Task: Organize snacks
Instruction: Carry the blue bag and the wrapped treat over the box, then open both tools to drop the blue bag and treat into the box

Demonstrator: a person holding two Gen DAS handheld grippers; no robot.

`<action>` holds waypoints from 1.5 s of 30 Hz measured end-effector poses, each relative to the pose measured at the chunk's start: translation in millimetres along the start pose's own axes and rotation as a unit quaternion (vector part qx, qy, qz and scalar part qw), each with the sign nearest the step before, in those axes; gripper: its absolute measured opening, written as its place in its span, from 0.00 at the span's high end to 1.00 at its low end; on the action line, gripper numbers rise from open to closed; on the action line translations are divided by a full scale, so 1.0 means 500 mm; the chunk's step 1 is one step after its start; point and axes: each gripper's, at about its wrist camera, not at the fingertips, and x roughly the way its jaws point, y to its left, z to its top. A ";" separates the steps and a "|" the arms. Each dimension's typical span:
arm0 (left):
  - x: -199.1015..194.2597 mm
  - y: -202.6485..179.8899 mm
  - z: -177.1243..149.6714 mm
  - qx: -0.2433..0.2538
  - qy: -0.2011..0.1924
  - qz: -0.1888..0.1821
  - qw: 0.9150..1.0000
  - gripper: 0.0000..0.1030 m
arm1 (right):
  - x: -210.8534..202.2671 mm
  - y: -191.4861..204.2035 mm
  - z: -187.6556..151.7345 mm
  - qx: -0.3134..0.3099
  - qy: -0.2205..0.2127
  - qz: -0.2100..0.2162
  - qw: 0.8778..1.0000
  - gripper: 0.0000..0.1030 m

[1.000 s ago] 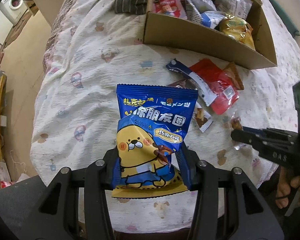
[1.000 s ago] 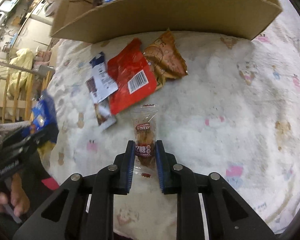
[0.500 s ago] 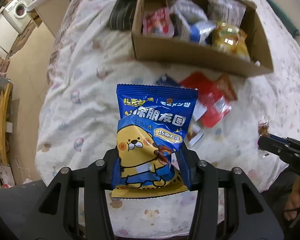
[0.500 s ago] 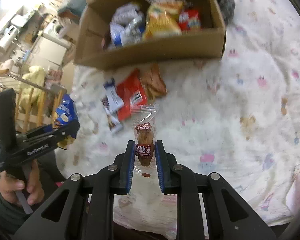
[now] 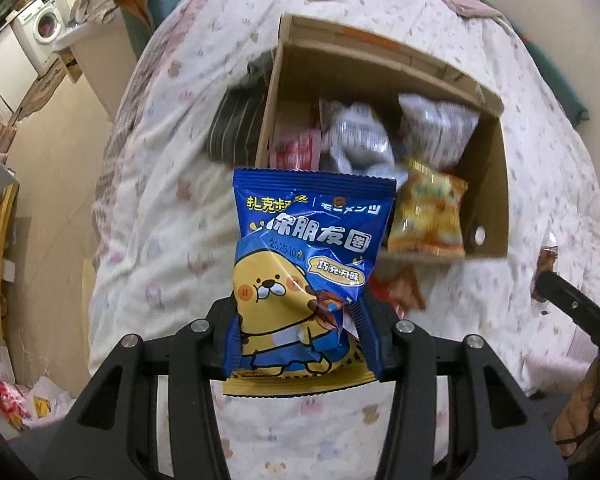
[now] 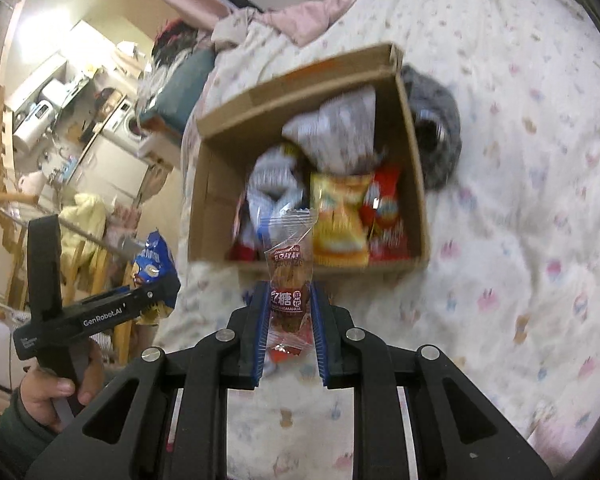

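Motion blur is smearing the packets inside the cardboard box [image 5: 496, 184], and the blue snack bag [image 5: 308, 264] is hiding its near wall.

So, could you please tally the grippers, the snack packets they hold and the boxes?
Grippers: 2, left gripper and right gripper
Held snack packets: 2, blue bag and clear packet
Boxes: 1, the cardboard box
Total: 5
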 end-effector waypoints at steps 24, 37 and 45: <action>0.109 -0.044 0.131 0.006 -0.065 0.019 0.998 0.58 | 0.107 -0.070 0.111 0.017 -0.022 -0.057 0.998 0.79; 0.113 -0.061 0.129 0.024 -0.070 0.008 0.997 0.57 | 0.132 -0.074 0.114 0.029 -0.009 -0.060 0.998 0.79; 0.112 -0.074 0.123 0.039 -0.073 0.002 0.997 0.57 | 0.139 -0.072 0.114 0.023 -0.007 -0.058 0.998 0.79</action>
